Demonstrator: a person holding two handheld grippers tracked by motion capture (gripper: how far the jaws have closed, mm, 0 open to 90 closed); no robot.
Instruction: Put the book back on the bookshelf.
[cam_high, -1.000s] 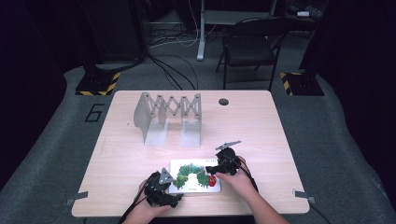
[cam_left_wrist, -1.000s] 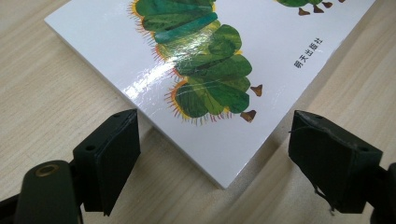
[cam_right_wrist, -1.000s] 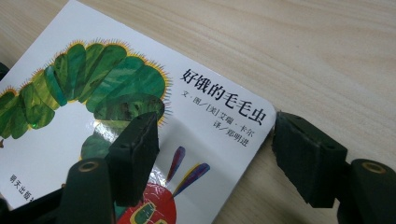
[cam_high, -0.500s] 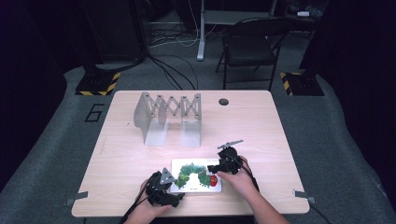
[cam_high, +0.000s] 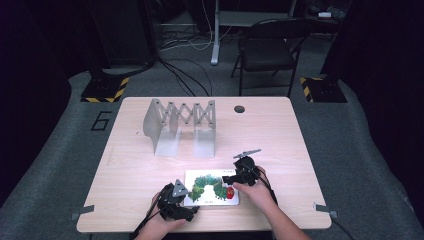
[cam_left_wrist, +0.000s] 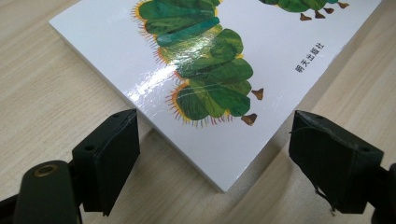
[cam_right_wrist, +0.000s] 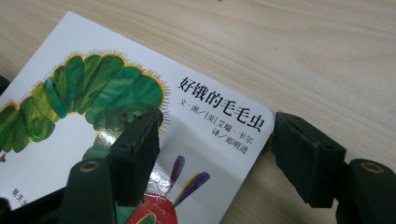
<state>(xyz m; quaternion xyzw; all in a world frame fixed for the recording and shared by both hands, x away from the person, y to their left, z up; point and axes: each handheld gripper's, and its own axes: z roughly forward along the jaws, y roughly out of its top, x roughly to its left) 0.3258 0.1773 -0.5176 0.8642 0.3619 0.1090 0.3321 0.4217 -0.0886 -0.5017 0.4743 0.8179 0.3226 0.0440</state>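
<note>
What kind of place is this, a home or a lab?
Probably a lab or recording room: a lone wooden table on grey carpet, black-and-yellow striped stand bases, loose floor cables and a folding chair.

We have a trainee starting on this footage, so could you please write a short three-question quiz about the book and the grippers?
1. True or false: the book lies flat on the table.
2. What animal is on its cover? A) a caterpillar B) a fish C) a dog
3. Which part of the book lies between the left gripper's open jaws?

Key:
1. True.
2. A, a green one.
3. A corner; the pads stand clear of it. The right gripper is open over another corner.
</note>
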